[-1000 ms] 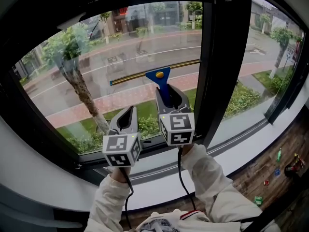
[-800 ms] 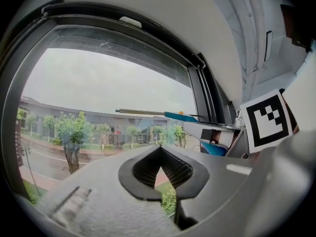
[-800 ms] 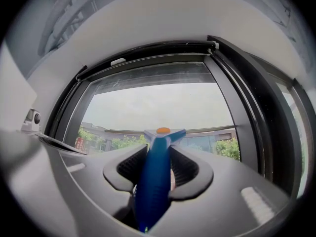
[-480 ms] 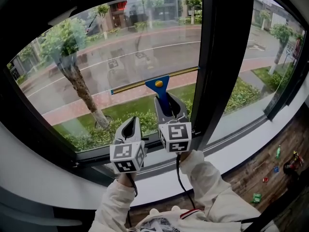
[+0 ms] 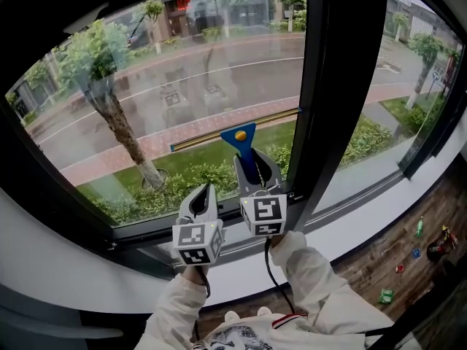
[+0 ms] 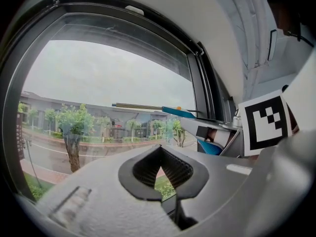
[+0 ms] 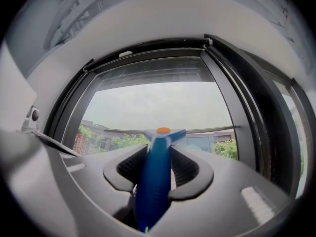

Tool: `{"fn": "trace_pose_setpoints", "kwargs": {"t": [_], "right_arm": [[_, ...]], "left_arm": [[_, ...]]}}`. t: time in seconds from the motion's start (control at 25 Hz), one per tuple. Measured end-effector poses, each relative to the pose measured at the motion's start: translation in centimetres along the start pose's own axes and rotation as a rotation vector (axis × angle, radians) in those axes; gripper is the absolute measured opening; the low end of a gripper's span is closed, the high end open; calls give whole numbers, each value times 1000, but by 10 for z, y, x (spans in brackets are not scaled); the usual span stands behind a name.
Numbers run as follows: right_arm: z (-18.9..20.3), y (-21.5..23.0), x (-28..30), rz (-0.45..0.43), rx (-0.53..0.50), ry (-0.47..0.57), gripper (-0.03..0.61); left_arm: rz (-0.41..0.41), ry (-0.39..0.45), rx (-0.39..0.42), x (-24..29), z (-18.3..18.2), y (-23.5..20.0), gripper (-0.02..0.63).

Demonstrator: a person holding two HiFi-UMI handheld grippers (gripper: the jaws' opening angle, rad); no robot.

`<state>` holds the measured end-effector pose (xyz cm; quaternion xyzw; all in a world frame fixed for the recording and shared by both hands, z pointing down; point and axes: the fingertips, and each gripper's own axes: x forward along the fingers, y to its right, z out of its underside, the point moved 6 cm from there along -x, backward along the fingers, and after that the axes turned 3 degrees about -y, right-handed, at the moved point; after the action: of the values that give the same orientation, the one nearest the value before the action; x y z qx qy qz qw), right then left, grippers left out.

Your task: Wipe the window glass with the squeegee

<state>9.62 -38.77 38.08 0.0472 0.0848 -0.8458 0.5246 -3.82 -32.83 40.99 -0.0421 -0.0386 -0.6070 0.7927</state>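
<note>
The squeegee [image 5: 240, 138] has a blue handle with an orange dot and a long thin blade lying against the window glass [image 5: 168, 71], low on the pane. My right gripper [image 5: 256, 168] is shut on the squeegee's handle, just left of the dark mullion. In the right gripper view the blue handle [image 7: 154, 181] runs up between the jaws of that gripper [image 7: 159, 152]. My left gripper [image 5: 201, 199] hangs lower left of it, shut and holding nothing. In the left gripper view that gripper [image 6: 160, 149] shows closed jaws, and the squeegee [image 6: 175, 111] crosses the pane on the right.
A wide black mullion [image 5: 328, 86] stands right of the squeegee, with a second pane beyond it. The black lower frame [image 5: 146, 232] and a white sill [image 5: 365, 195] run below the grippers. Small items lie on the wooden floor [image 5: 408, 268] at the lower right.
The right gripper has drawn the squeegee down the glass, so the blade sits lower on the pane. The left gripper has shifted slightly right and down, still shut and empty.
</note>
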Motion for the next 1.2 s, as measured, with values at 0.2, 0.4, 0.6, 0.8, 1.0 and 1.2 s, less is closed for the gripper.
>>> {"fn": "trace_pose_setpoints", "kwargs": {"t": [0.2, 0.4, 0.6, 0.8, 1.0, 1.2], "right_arm": [[18, -4, -3, 6, 1, -6, 147], [31, -5, -5, 17, 5, -25, 149], [51, -7, -7, 29, -3, -81, 146], [68, -9, -11, 27, -9, -105, 146], [84, -14, -15, 29, 1, -133, 146], [95, -16, -18, 34, 17, -151, 146]], "left_arm": [[8, -13, -6, 1, 12, 2, 2], [8, -32, -14, 1, 20, 2, 2], [3, -48, -4, -2, 31, 1, 2], [-3, -68, -6, -4, 42, -2, 2], [-1, -87, -10, -6, 47, -3, 3], [1, -103, -19, -9, 51, -4, 3]]}}
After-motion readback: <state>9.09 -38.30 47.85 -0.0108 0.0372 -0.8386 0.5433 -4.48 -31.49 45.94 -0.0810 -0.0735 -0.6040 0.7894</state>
